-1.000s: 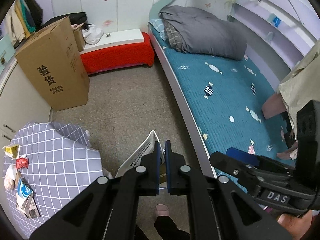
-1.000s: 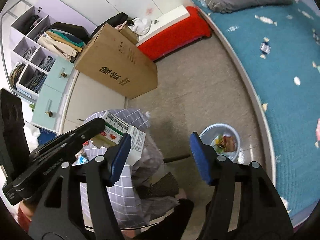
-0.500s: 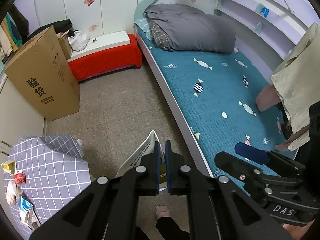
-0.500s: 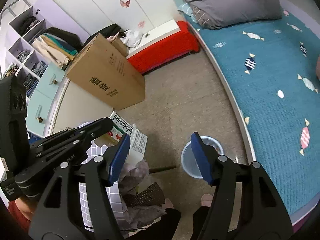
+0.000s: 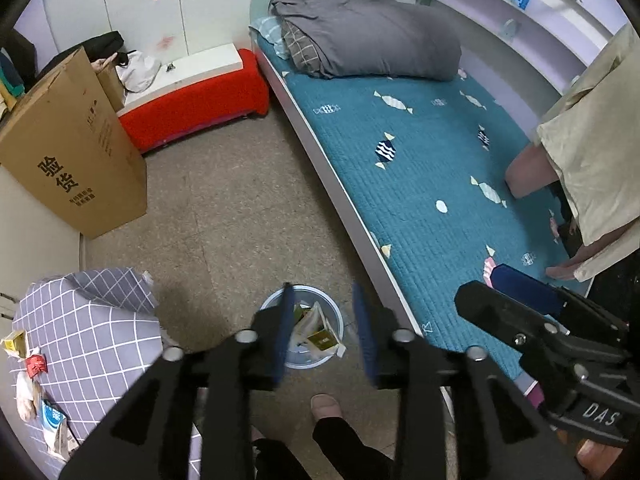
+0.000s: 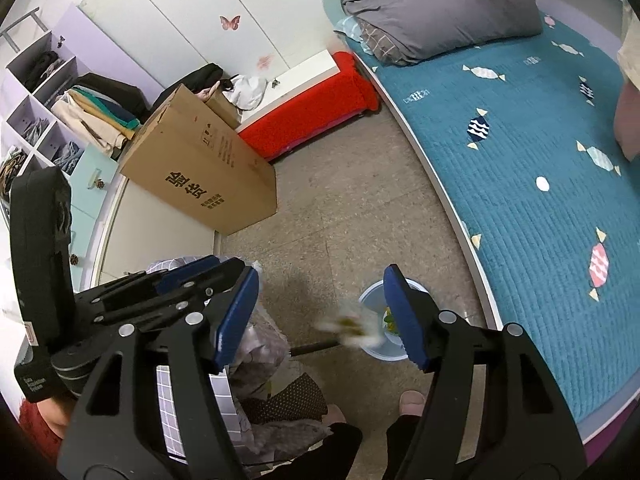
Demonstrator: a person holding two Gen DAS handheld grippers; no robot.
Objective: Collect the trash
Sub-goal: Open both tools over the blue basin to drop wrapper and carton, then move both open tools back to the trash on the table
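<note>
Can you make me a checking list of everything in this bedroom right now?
Surface: speckled floor; small table with checked cloth.
Job's things: blue bin on floor by bed, cartons inside; wrappers on table edge.
Clutter: blurred carton at the bin rim.
Grippers: left tool has just been opening, over the bin, nothing between pads; right tool open, empty.
Cables: nothing seen.
Surroundings: teal bed, cardboard box, red bench.

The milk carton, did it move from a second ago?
Yes. The carton left the left hand-held gripper, whose jaws have just been opening, and dropped into the bin on the floor.
</note>
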